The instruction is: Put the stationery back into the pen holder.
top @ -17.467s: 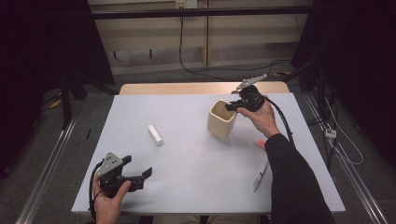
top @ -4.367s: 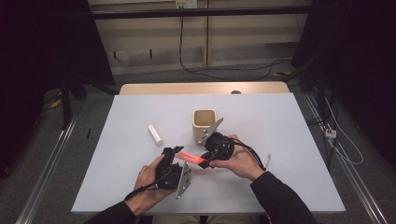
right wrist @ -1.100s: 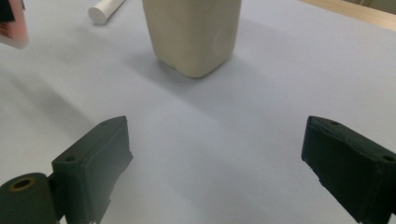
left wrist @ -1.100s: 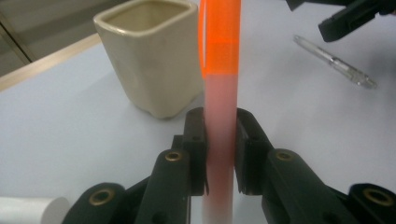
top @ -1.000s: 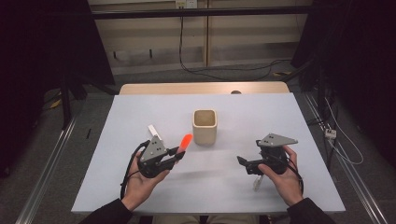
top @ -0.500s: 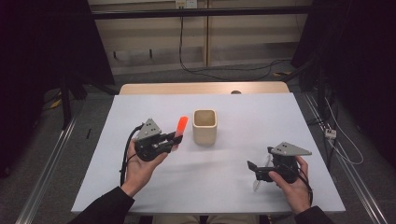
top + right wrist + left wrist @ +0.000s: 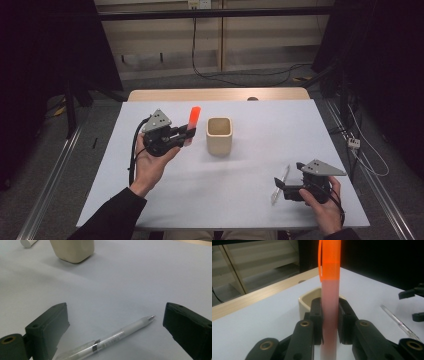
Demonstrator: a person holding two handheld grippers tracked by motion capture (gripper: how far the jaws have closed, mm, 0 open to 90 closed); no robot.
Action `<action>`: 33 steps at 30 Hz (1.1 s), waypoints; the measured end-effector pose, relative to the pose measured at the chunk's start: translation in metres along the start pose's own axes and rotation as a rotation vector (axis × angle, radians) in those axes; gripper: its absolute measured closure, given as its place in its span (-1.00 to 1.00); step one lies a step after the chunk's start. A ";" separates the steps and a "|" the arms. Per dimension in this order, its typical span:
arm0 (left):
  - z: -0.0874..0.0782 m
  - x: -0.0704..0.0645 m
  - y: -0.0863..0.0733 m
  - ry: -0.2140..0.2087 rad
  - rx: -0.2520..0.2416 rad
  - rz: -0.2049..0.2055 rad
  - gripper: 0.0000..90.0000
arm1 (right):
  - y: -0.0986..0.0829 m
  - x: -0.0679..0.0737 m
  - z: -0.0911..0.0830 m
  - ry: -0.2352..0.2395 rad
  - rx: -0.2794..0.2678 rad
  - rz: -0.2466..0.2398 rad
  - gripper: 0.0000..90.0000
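The left hand-held gripper (image 7: 186, 134) is clamped on an orange-capped, translucent pink plastic marker (image 7: 193, 118), which stands nearly upright, cap at 12 o'clock, the jaws pinching its pale barrel well below the cap (the left gripper view shows this squarely). The square cream ceramic cup (image 7: 219, 135) sits on the white desk (image 7: 240, 185) just beside the marker, at 3 o'clock of it, mouth open and upright.

The right hand-held gripper (image 7: 280, 187) rests low near the desk's 5 o'clock corner with its jaws wide apart, straddling a clear plastic ballpoint pen (image 7: 107, 340) that lies flat on the surface, untouched.

The likely next move is dropping the marker into the cup. The risk: the marker is held low on its barrel, so its lower end may catch the cup's rim (image 7: 308, 296) and tip or shove the cup. On the right, the slim pen could roll or skid out if the jaws close unevenly against the desk.
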State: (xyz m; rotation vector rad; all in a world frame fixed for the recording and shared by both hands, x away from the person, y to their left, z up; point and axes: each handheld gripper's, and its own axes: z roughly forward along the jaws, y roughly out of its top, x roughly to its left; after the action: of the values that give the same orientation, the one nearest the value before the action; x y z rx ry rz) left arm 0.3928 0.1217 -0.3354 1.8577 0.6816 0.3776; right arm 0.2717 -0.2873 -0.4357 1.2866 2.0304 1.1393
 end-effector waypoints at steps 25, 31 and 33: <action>0.052 0.003 0.026 -0.022 -0.010 -0.046 0.72 | -0.005 0.001 0.005 0.023 -0.003 -0.002 -0.87; 0.069 0.004 0.033 -0.001 -0.004 -0.029 0.72 | -0.005 0.002 0.006 0.028 0.001 -0.002 -0.87; 0.075 0.005 0.033 0.004 0.001 -0.024 0.72 | -0.005 0.002 0.006 0.030 0.005 -0.007 -0.87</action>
State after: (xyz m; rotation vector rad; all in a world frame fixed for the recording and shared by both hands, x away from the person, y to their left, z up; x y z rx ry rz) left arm 0.4473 0.0607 -0.3334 1.8489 0.7069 0.3658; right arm 0.2729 -0.2839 -0.4434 1.2712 2.0587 1.1577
